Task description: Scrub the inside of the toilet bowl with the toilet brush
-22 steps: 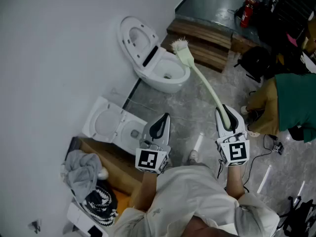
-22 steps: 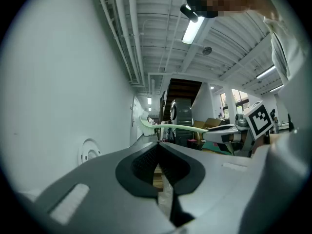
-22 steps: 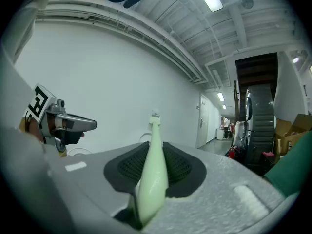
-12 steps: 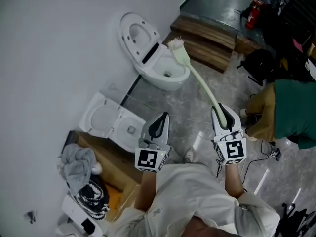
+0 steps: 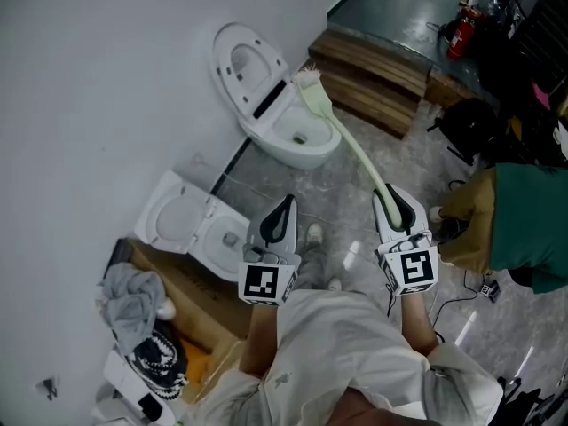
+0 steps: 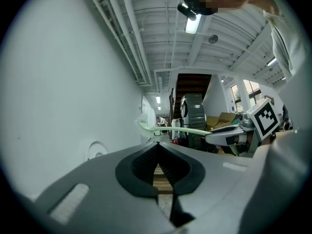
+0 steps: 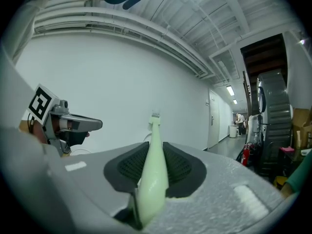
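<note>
Head view: the right tongs [image 5: 390, 198] hold the toilet brush [image 5: 353, 152]; its head seems to be at the back rim of the toilet bowl [image 5: 306, 156]. Left gripper view: the left tongs [image 6: 157, 152] are closed and empty. Right gripper view: the jaws clamp the pale green handle.

Head view dim, cool cast; gripper views fisheye-warped, dark-cornered; ceiling lamp [image 6: 191, 25] glaring.

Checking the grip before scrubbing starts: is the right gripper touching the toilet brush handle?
Touching. In the right gripper view, the right gripper has both jaws pressed on the pale green toilet brush handle running out between them.
</note>
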`<state>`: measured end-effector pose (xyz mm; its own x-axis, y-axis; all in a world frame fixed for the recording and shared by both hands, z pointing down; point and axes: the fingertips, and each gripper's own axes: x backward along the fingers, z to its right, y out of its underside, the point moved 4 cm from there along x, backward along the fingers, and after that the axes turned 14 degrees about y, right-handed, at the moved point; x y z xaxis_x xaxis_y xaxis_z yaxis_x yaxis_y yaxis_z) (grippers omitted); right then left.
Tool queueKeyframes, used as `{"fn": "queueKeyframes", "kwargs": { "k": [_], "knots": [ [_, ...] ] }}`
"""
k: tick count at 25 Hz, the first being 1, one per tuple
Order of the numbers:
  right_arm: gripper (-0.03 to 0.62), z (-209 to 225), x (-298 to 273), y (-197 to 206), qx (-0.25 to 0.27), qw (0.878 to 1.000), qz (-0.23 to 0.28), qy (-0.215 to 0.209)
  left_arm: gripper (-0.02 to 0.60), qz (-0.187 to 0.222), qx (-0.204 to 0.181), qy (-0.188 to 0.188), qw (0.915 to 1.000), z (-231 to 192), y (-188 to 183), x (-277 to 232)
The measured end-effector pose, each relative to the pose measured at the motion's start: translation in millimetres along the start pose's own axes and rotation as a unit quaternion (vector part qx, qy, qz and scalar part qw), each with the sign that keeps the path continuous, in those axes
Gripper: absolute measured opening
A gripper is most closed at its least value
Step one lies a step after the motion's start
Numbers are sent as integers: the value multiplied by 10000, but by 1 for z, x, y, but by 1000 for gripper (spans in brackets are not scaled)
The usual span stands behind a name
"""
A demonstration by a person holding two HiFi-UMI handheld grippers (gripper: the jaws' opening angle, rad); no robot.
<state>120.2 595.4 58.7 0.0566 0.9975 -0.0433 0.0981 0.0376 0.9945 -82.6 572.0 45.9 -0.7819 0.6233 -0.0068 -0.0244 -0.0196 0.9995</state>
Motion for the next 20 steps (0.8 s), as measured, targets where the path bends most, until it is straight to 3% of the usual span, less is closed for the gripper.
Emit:
{"fn": "queueKeyframes", "kwargs": {
  "k": [11,16,20],
  "knots": [
    [89,10,-110,-4,66,9999,-73,-139,17,-225,8,7,9997,-83,10,-73],
    [89,8,-161,0,113,9996,-223,-121,17,-2,-28,103,9999,-123,4,-108],
    [89,1,-196,3,109,9995,-285,-114,17,-92,-29,174,9998,-155,17,-128]
  ]
}}
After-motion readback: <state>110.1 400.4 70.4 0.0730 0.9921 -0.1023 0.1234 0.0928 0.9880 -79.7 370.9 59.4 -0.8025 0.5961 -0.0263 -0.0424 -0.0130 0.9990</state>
